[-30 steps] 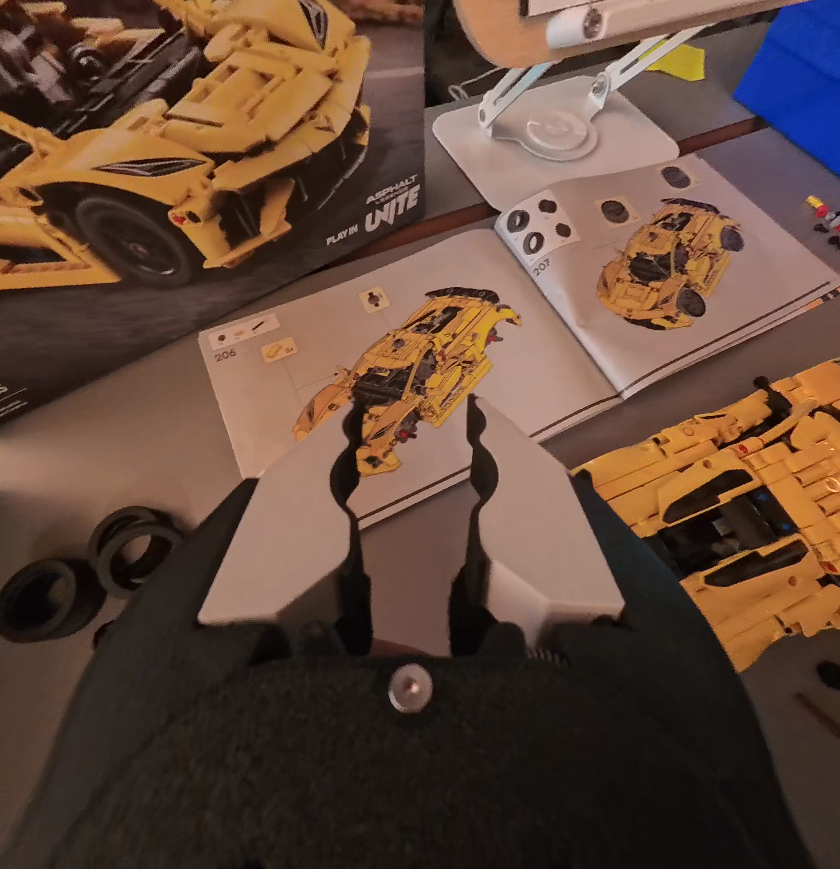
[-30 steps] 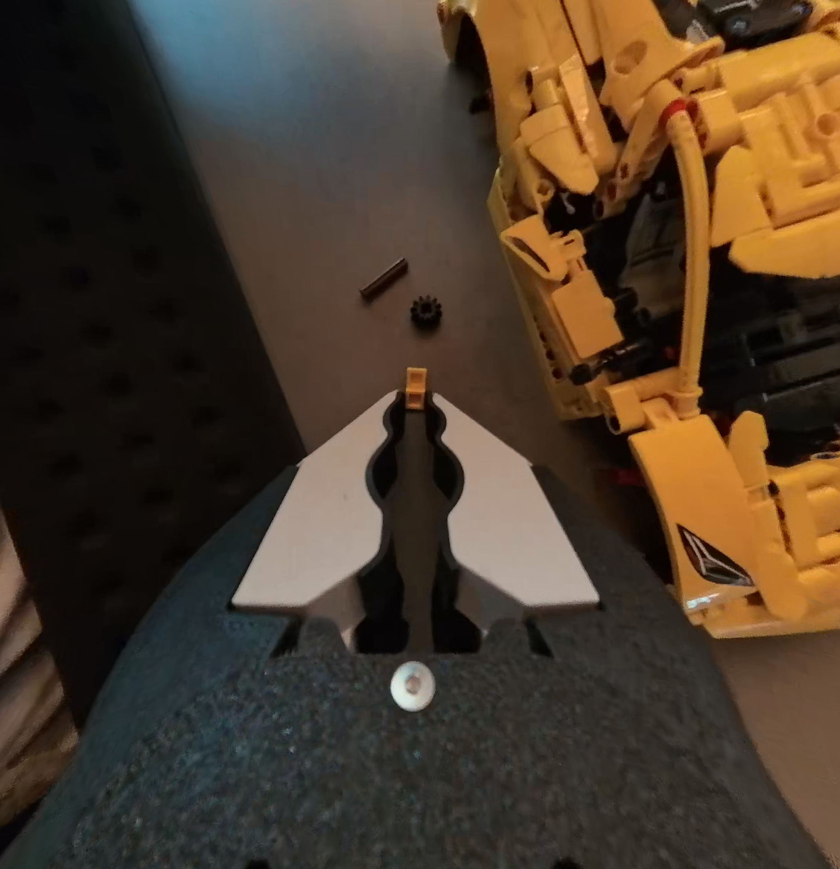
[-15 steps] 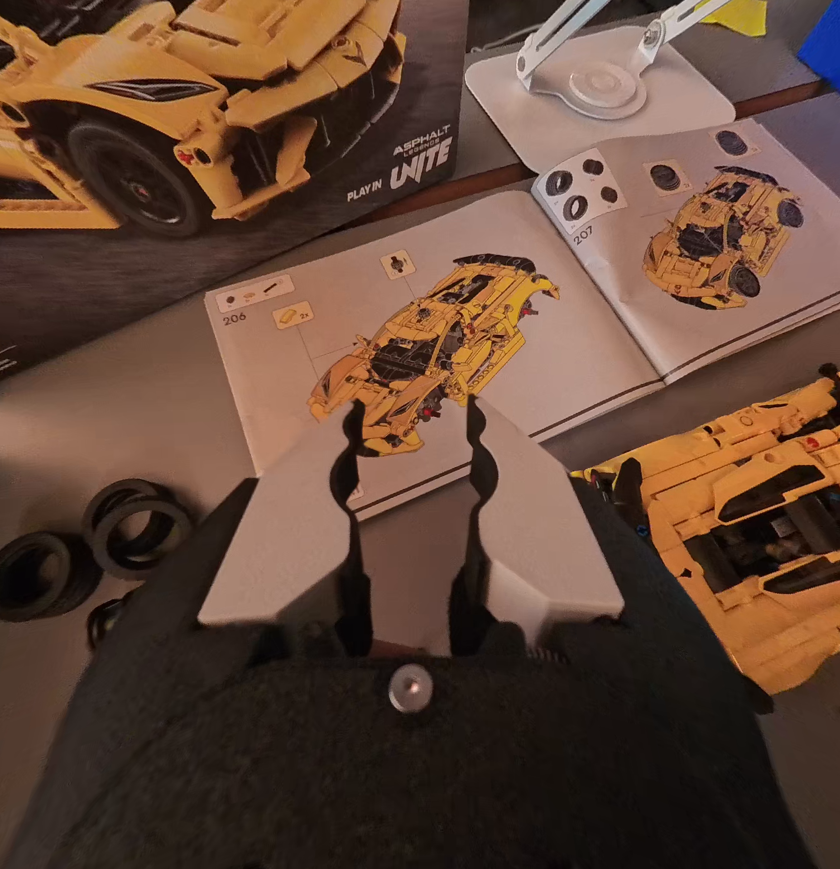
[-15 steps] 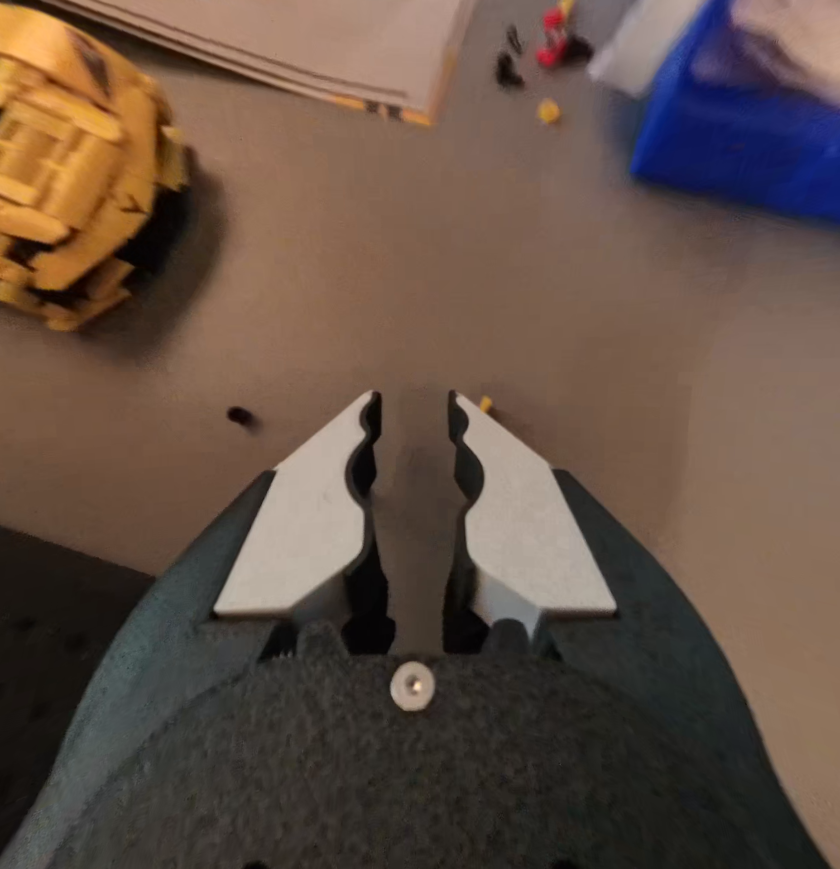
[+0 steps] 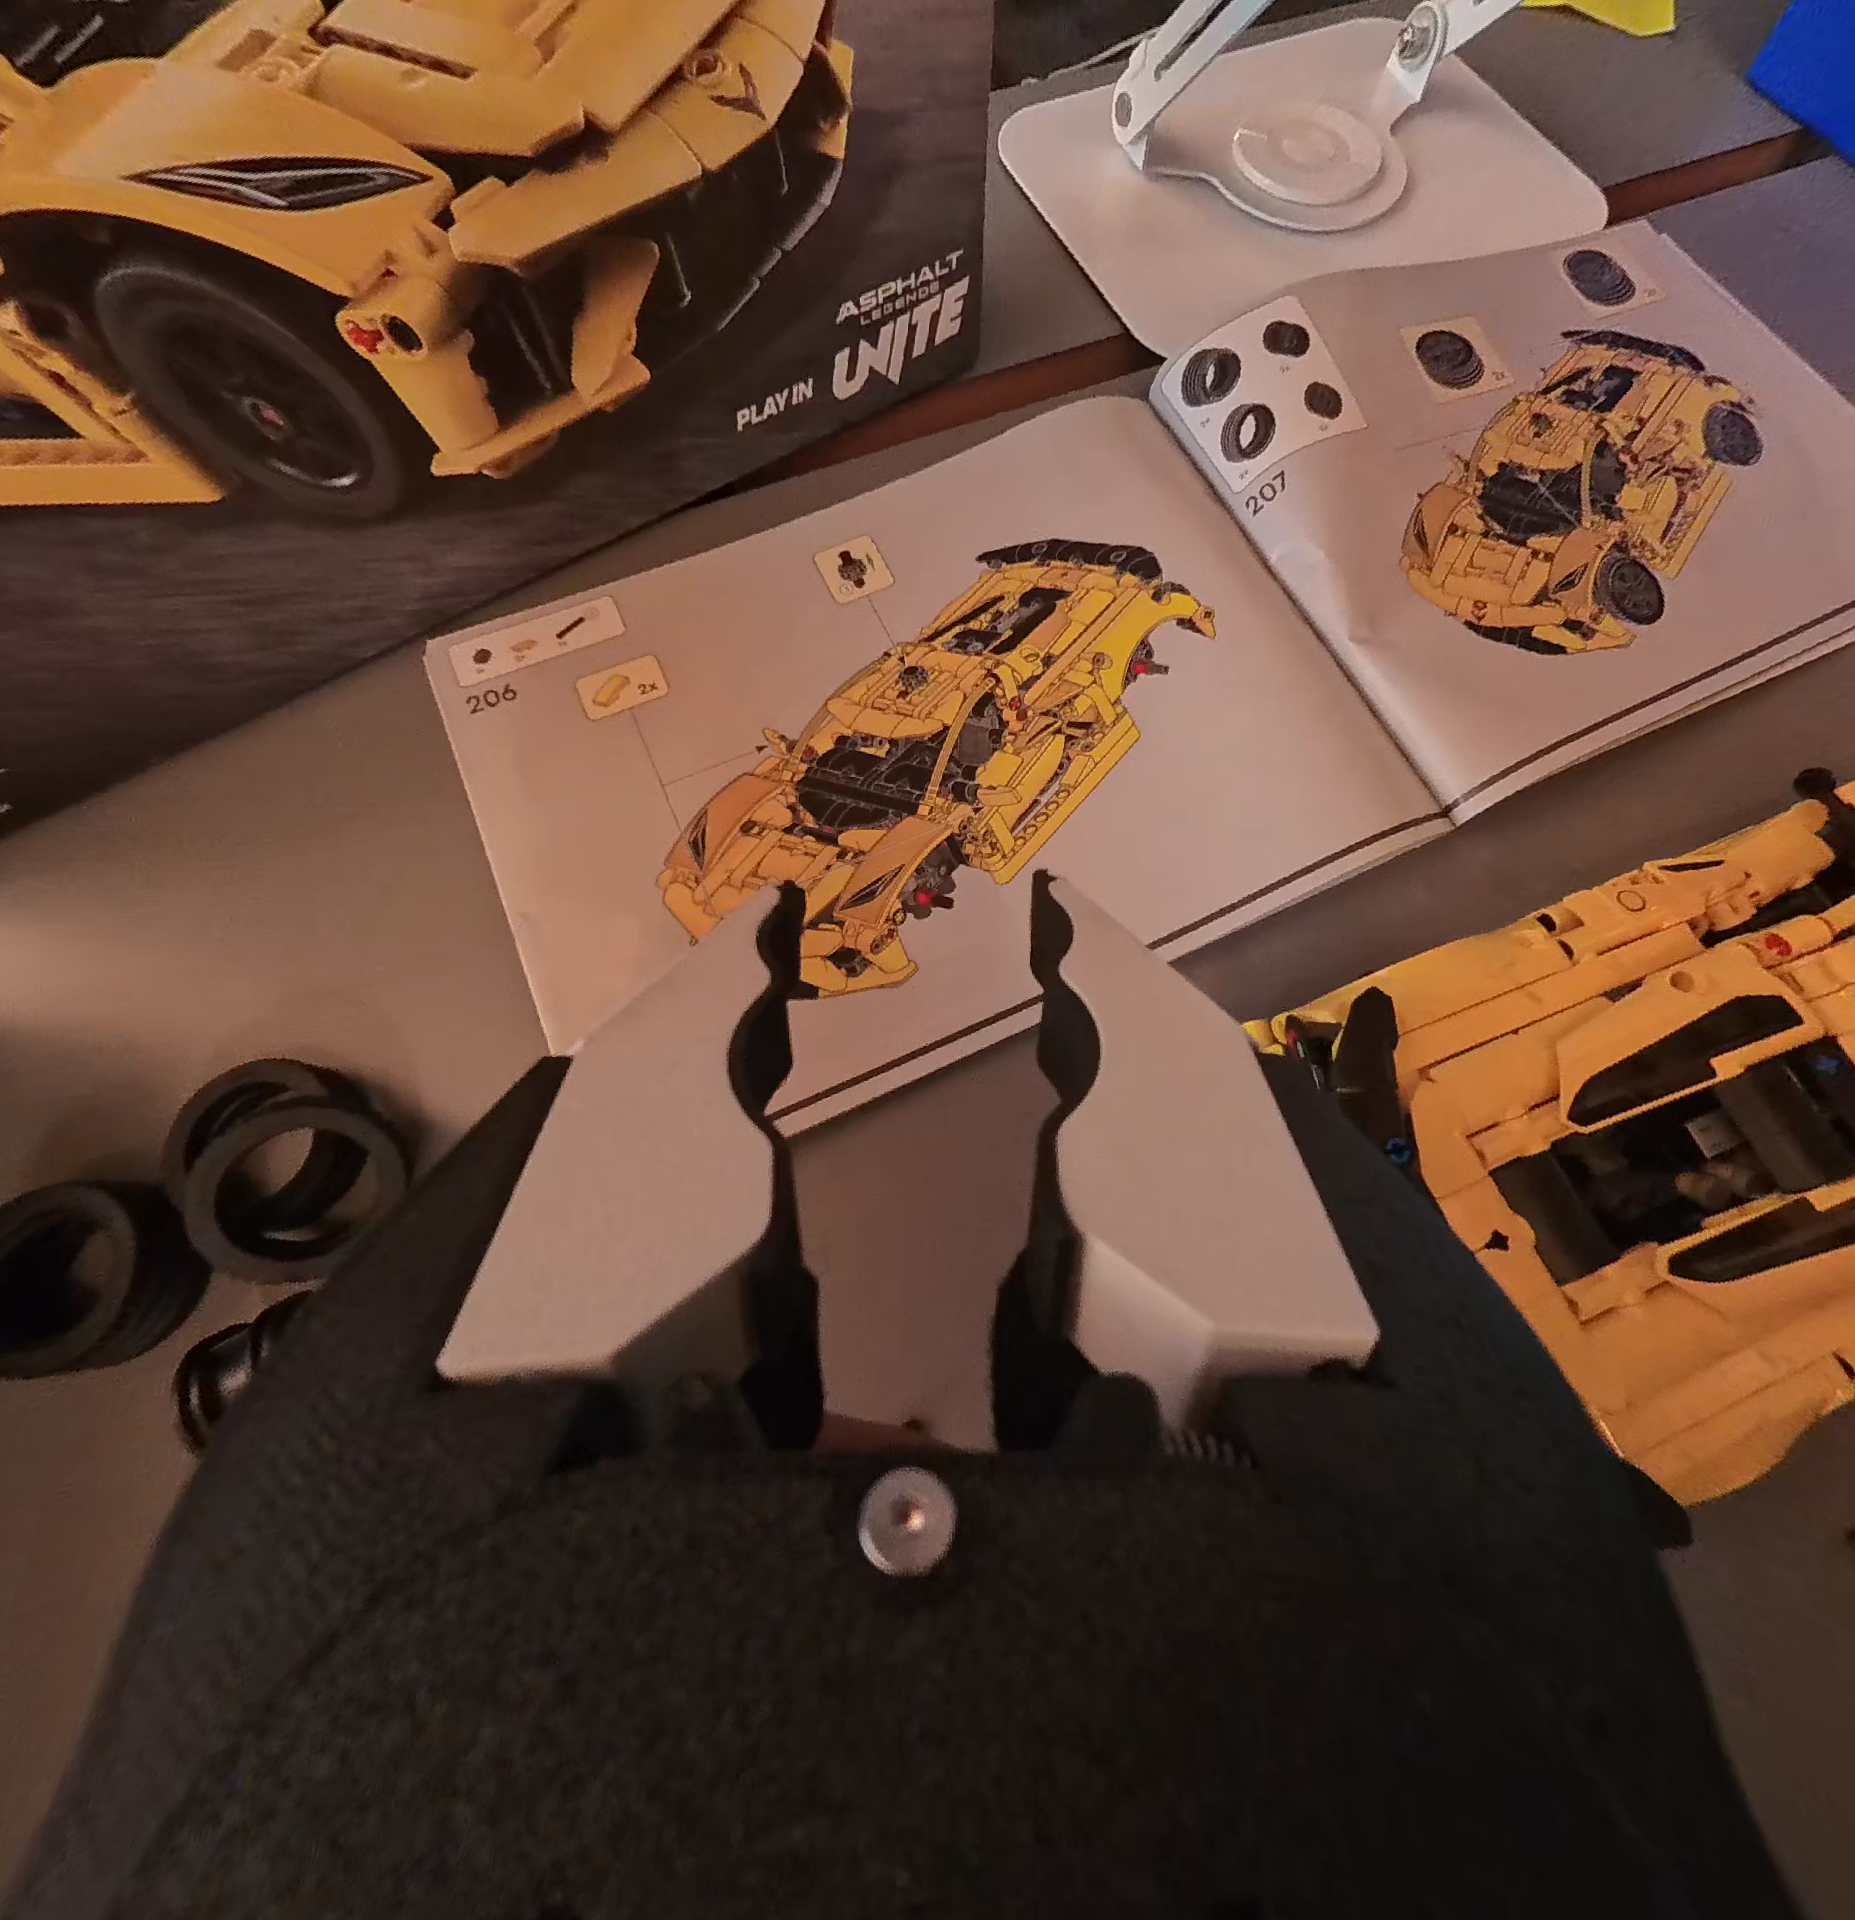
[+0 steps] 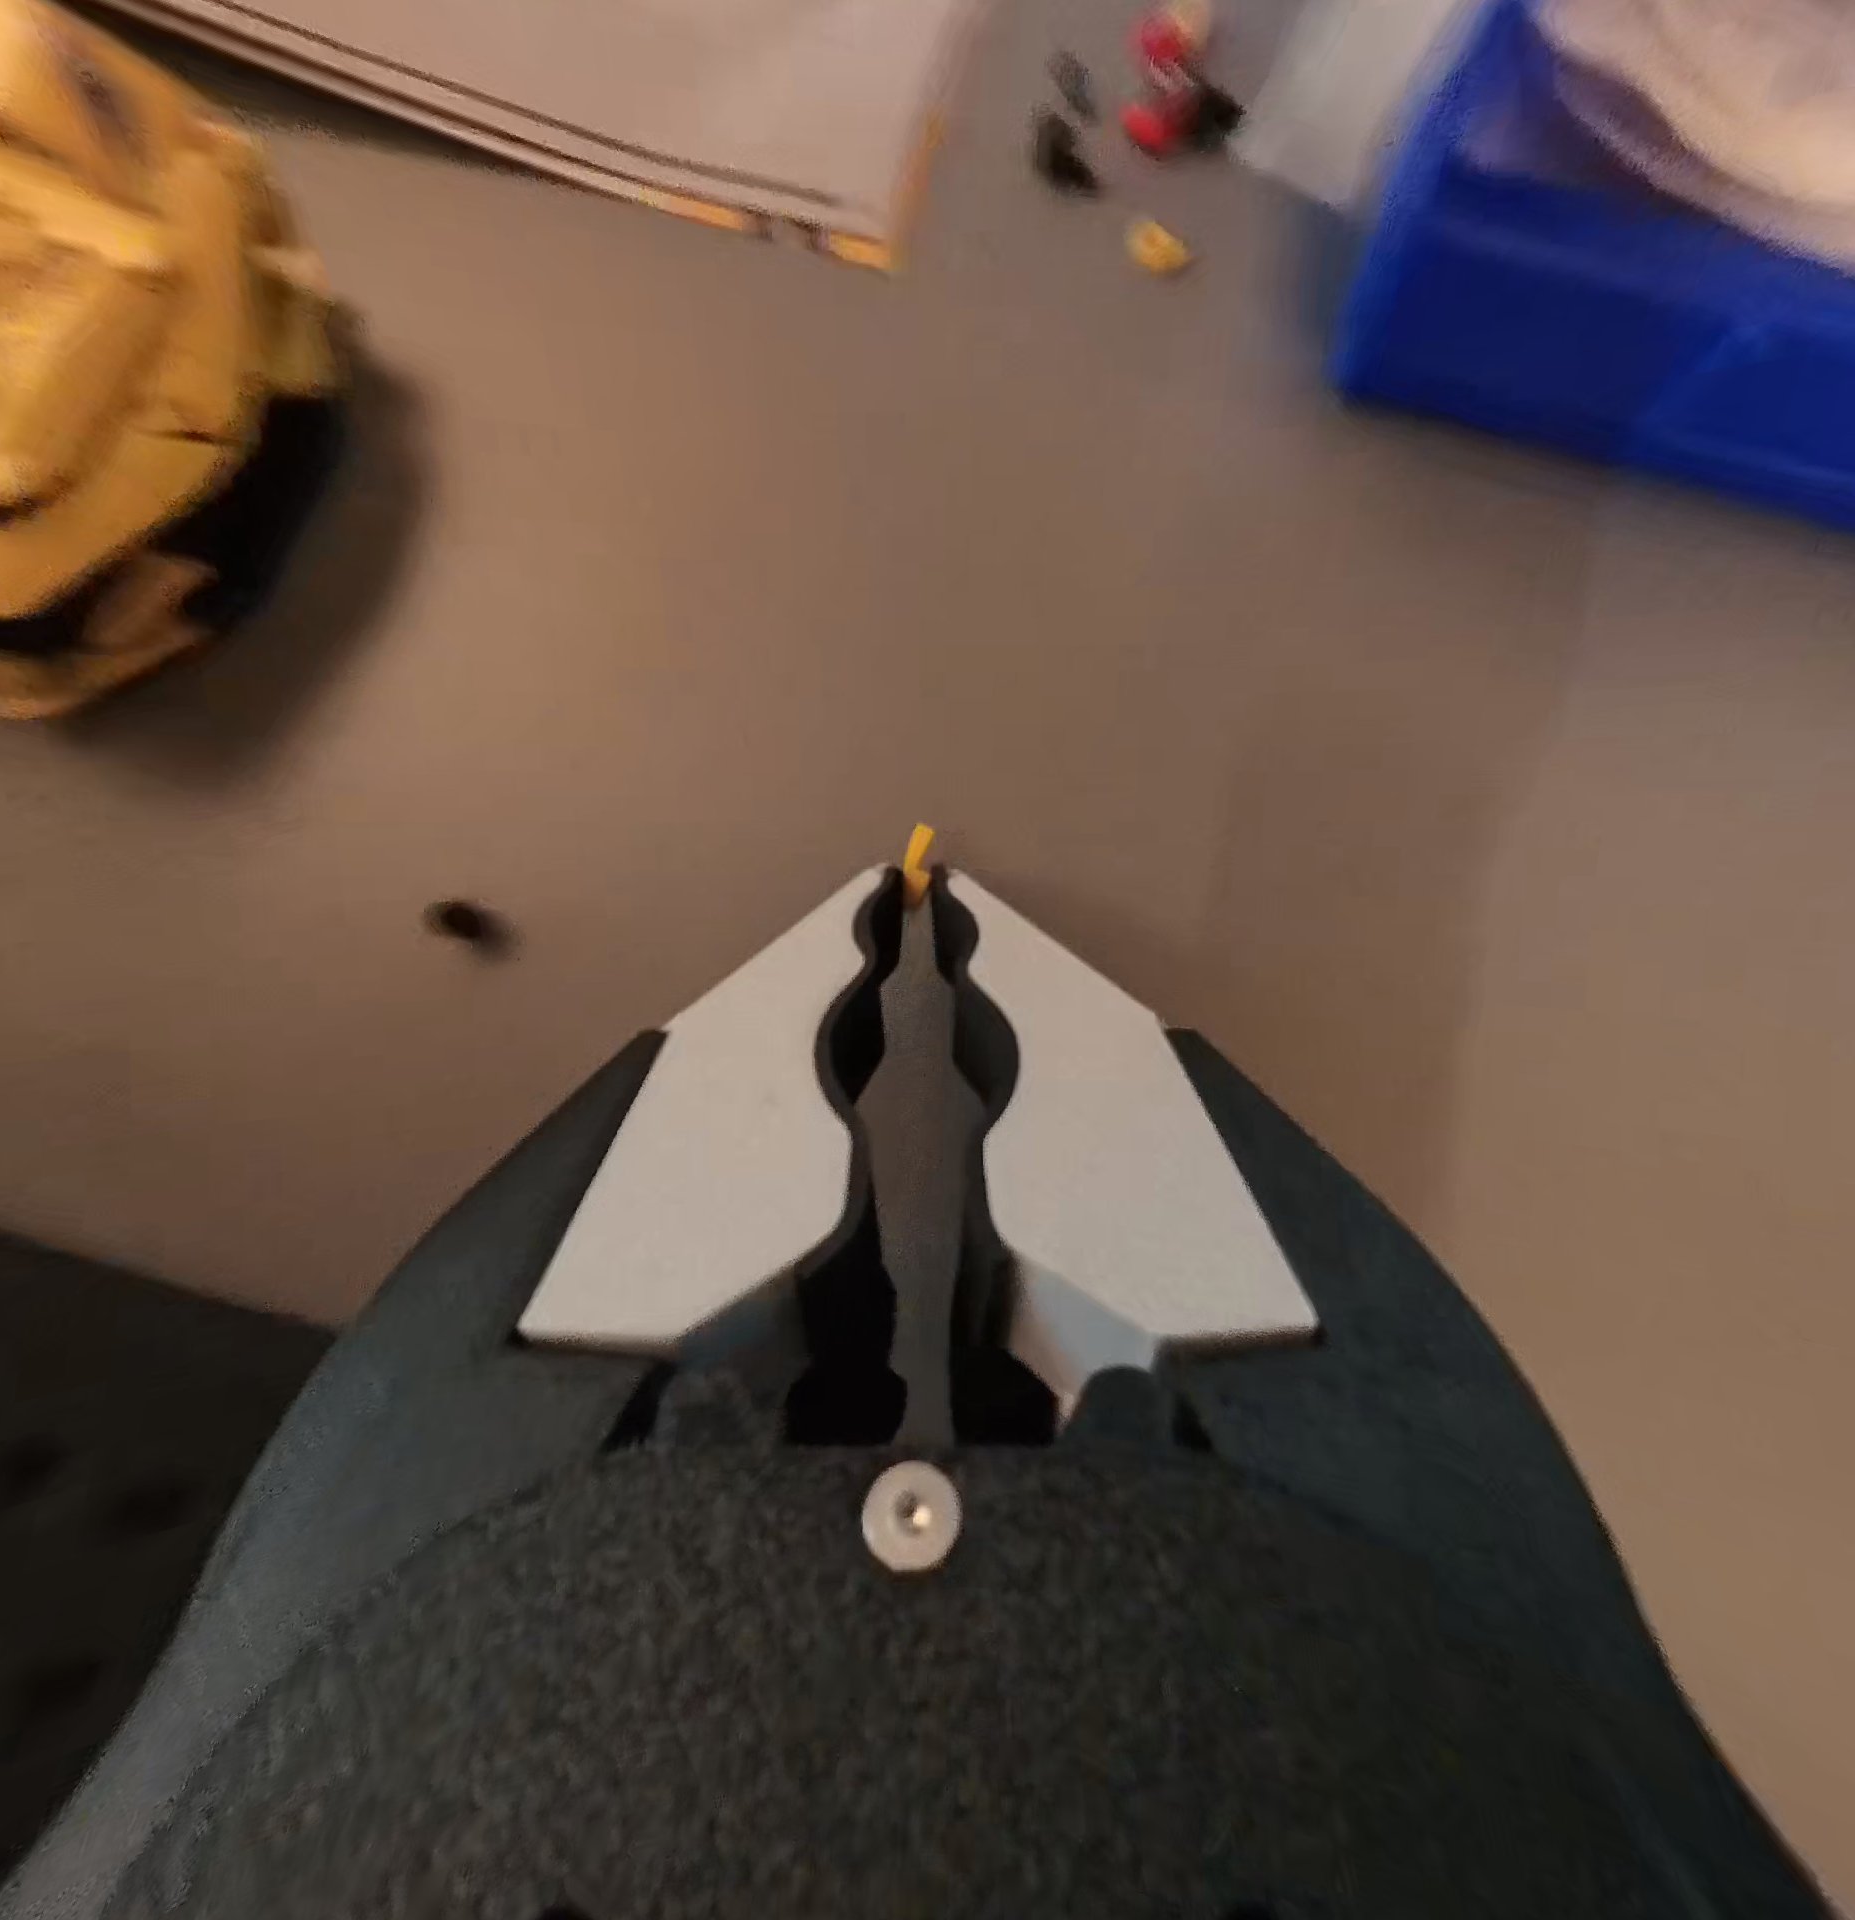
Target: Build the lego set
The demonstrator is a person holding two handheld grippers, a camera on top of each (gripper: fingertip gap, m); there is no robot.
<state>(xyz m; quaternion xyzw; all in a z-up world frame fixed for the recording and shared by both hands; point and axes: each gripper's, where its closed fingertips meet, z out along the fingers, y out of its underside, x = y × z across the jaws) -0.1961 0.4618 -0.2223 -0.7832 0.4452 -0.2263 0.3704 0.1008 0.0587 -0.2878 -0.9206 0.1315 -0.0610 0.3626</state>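
Right now your left gripper (image 5: 907, 914) is hanging over the tabletop (image 5: 227, 935) with its jaws spread wide and nothing between them. Its tips are sitting over the near edge of the open instruction booklet (image 5: 1266, 727), which is lying flat toward the far side of the tabletop. The set's box (image 5: 279, 520) is lying beyond the booklet toward the far left corner, and a white stand base (image 5: 1474, 177) is sitting behind the booklet's far edge. Black tyres (image 5: 289, 1174) are bunching together near the left edge, some overlapping. The yellow car model (image 5: 1629, 1143) is lying just right of your left gripper, near the booklet's near edge.

Your right gripper (image 6: 915, 878) is pinching a small yellow piece (image 6: 917, 847) at the very tips; the jaws are nearly together and the piece is poking out past them. It's hovering over a bare stretch of tabletop (image 6: 1318, 727). That view is motion-blurred, so detail is poor. The car model (image 6: 102, 364) is showing at the left, well apart from the tips. A small black part (image 6: 466, 923) is lying on the surface between the model and your gripper. A blue bin (image 6: 1629, 343) is sitting toward the far right, with a scatter of small loose parts (image 6: 1151, 114), red, black and yellow, just left of it, beside the booklet's corner (image 6: 861, 208).
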